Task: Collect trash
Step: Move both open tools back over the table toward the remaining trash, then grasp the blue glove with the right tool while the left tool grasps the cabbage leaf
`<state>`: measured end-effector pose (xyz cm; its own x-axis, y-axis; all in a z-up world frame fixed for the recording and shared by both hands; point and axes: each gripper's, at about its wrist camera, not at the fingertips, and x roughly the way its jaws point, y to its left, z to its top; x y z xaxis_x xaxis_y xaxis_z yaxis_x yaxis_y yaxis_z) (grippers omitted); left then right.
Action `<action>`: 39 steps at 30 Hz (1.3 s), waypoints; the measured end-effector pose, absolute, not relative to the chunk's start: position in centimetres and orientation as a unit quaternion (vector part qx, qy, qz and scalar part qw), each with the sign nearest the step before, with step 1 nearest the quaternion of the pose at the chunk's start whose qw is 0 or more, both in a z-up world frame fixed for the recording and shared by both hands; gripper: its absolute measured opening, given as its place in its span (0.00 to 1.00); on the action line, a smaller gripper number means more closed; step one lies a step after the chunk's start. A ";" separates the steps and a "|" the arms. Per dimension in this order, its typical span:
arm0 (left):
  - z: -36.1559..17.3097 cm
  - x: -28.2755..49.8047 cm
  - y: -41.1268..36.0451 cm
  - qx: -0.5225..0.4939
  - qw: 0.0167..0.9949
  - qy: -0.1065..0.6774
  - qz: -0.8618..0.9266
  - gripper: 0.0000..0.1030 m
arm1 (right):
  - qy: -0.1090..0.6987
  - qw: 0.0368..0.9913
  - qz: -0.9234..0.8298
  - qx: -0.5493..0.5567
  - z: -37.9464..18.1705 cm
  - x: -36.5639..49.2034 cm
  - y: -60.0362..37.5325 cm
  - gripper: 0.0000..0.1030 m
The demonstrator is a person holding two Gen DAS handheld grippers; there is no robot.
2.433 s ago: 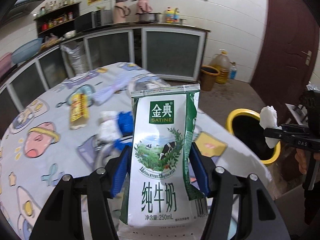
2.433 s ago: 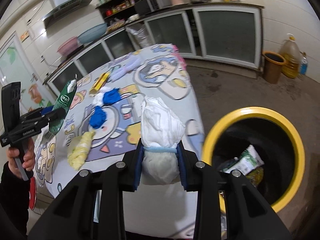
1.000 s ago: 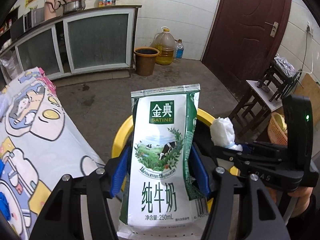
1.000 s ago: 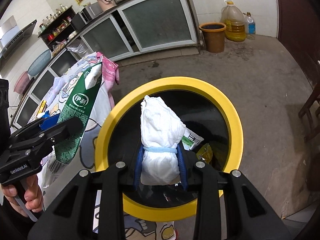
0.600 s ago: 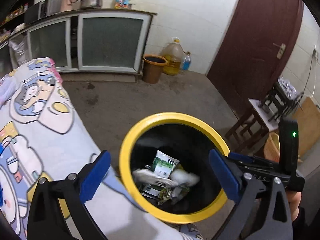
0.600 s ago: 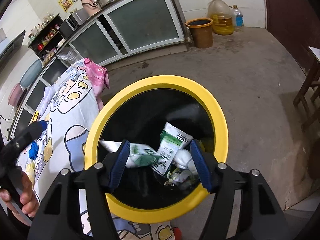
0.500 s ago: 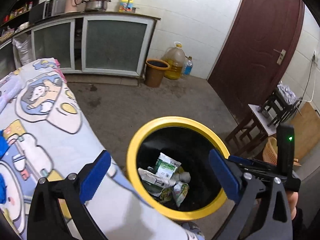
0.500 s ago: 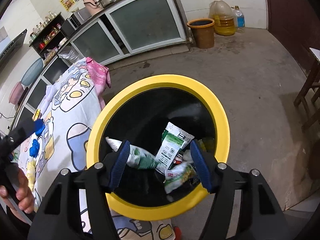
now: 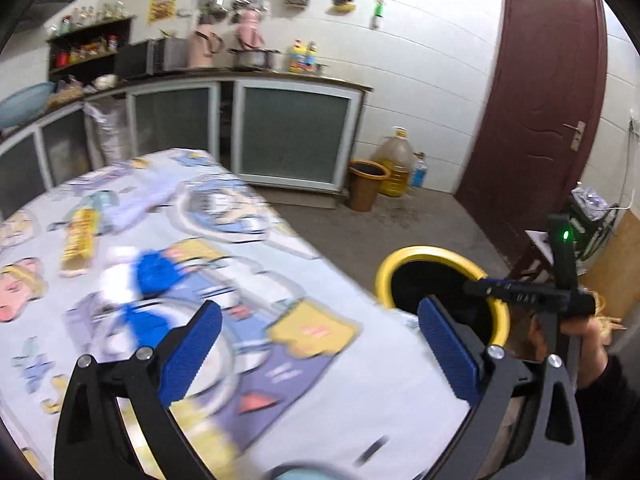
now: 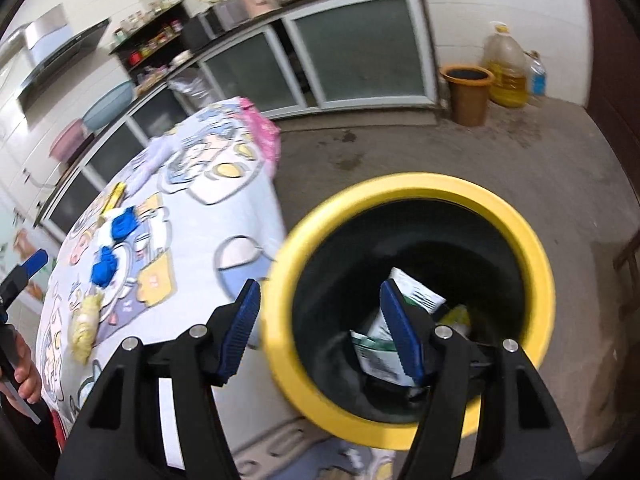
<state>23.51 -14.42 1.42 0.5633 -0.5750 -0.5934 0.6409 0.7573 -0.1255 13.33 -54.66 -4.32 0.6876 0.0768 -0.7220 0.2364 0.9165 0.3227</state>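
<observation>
My left gripper (image 9: 318, 320) stands wide open with nothing in it, above the cartoon-print tablecloth (image 9: 360, 380). Blurred on the cloth lie two blue crumpled scraps (image 9: 154, 272), a white scrap (image 9: 116, 258) and a yellow wrapper (image 9: 78, 240). My right gripper (image 10: 320, 292) is open and holds nothing, hanging over the left rim of the yellow-rimmed black bin (image 10: 400, 188). Green-and-white milk cartons (image 10: 376, 344) lie inside the bin. On the table in the right wrist view I see blue scraps (image 10: 104, 270) and a pale yellow wad (image 10: 84, 322).
The bin (image 9: 424, 251) stands on the floor just off the table's right corner. A hand (image 9: 580, 336) holds the other gripper beside it. A brown bucket (image 9: 366, 184) and an oil jug (image 9: 396, 160) stand by the cabinets. A dark red door (image 9: 540, 120) is at the right.
Both grippers opened and dropped the milk carton and the white wad into the bin. The left one swung left, back over the table. The right one shifted left to the bin's rim.
</observation>
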 end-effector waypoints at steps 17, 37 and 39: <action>-4.4 21.9 -2.4 0.049 0.897 0.364 -0.247 0.92 | 0.400 0.899 0.170 0.062 -1.5 25.2 -35.6 0.59; -8.4 26.3 -3.0 0.003 0.874 0.422 -0.239 0.92 | 0.413 0.885 0.214 -0.005 -3.7 36.6 -26.0 0.50; -8.7 26.5 -3.0 0.000 0.872 0.427 -0.239 0.92 | 0.416 0.885 0.211 0.001 -4.0 37.3 -26.1 0.50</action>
<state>26.51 -3.00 -8.68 0.5218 -0.4174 -0.7440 0.4169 0.8857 -0.2045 37.28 -26.11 -3.99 0.5654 0.3740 -0.7352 -0.3726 0.9110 0.1769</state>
